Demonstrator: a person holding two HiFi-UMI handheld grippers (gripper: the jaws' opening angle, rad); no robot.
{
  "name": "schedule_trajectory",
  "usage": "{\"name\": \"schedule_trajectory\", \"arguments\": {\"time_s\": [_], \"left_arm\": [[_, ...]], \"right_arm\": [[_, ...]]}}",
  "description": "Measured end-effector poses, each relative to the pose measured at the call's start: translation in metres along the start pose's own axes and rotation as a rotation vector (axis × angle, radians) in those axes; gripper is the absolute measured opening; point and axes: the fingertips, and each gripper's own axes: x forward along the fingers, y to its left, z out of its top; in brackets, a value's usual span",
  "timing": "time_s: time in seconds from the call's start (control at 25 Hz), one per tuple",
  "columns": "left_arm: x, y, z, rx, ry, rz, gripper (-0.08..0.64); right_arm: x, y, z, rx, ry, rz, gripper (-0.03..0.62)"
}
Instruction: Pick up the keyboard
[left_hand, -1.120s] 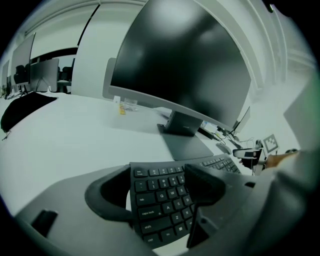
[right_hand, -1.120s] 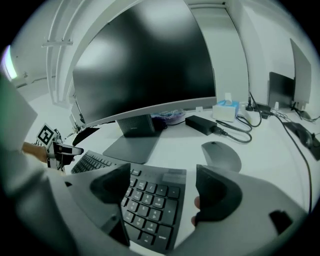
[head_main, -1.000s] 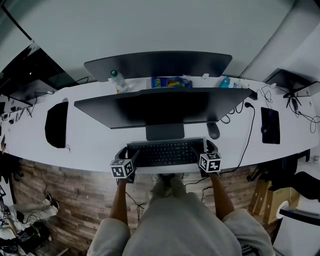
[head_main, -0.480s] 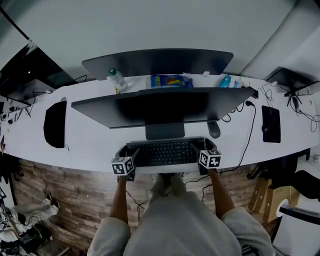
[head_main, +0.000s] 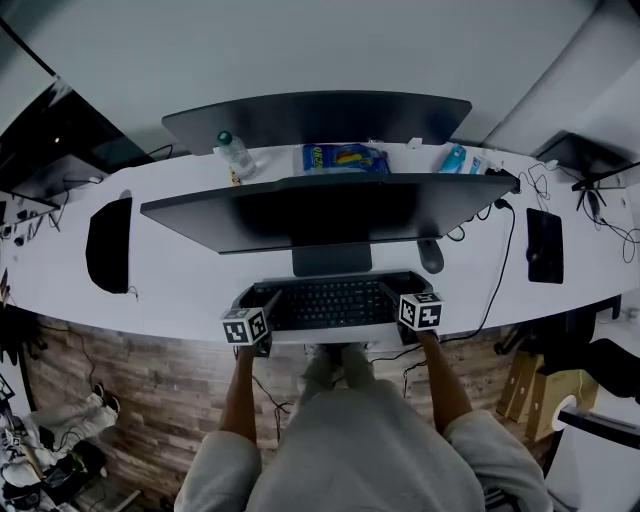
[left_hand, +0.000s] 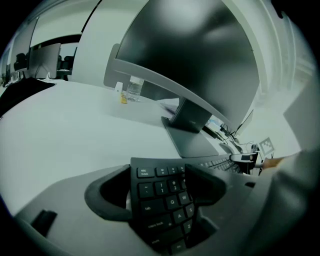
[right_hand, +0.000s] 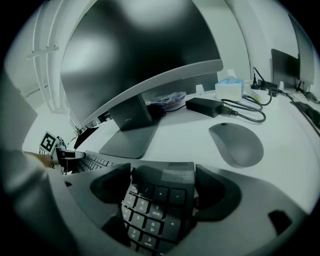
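Your flat black keyboard (head_main: 330, 303) lies at the near edge of the white desk (head_main: 190, 290), before the wide curved monitor (head_main: 320, 212). The left gripper (left_hand: 157, 192) clamps its letter-key end. The right gripper (right_hand: 160, 187) clamps its number-pad end, and only that gripper's view shows the smooth, rounded grey mouse (right_hand: 236, 144) close by.

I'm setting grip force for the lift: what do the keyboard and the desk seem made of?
Keyboard: likely matte black plastic, judging by dull keys with printed legends and no glare. Desk: smooth white top, perhaps laminate; even and seamless, but the look leaves it open.
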Motion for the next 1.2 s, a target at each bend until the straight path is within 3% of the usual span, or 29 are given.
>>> {"name": "schedule_trajectory", "arguments": {"time_s": [1.2], "left_arm": [[-0.0038, -0.0022, 0.0076, -0.037, -0.027, 0.026, 0.318]], "right_arm": [[-0.0023, 0.0025, -0.0026, 0.010, -0.009, -0.033, 0.391]]}}
